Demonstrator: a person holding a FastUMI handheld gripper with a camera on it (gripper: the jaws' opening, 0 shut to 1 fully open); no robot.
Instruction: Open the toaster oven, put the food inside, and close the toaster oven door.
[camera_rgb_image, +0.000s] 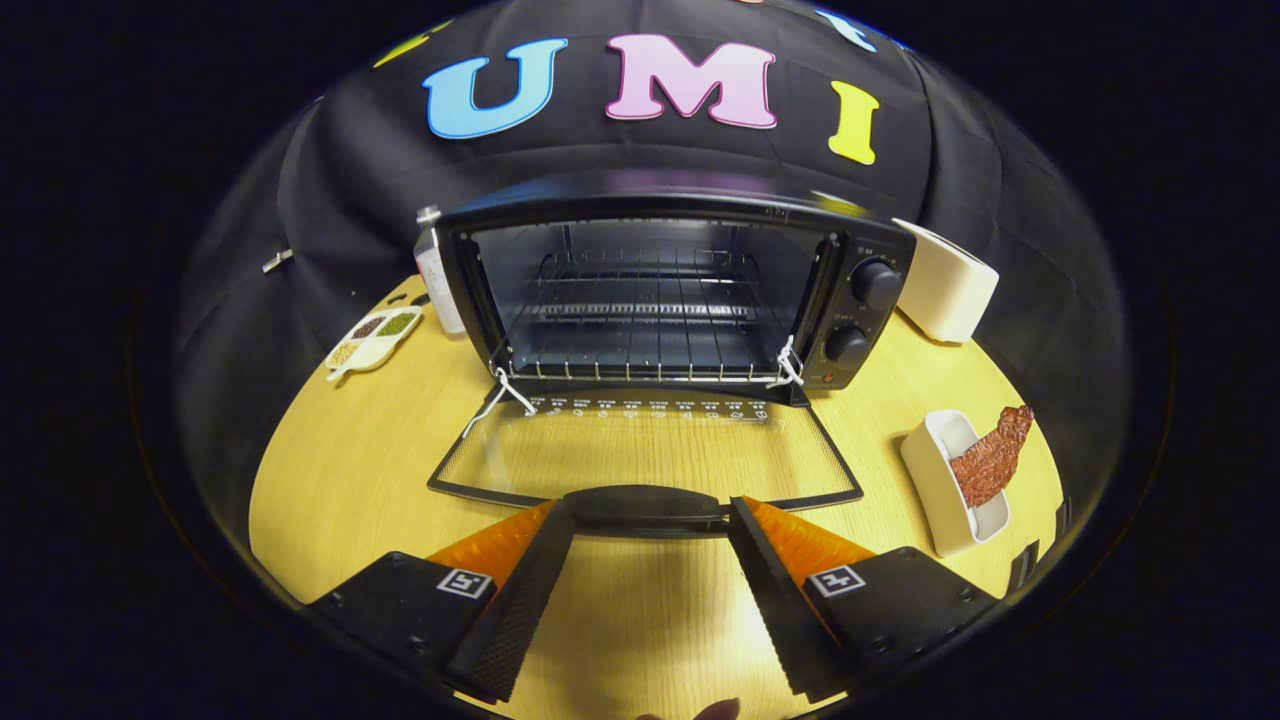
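The single fisheye camera rides on the claw (650, 515) and looks forward along its two fingers, low over the desk (330, 470) and angled slightly down — squarely facing the open toaster oven (660, 290) from close by, its lowered door's handle (645, 505) just at the spread fingertips.

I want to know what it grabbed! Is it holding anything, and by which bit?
Nothing is held. The fingers stand open, their tips right at the handle of the open oven door, not pressing on it.
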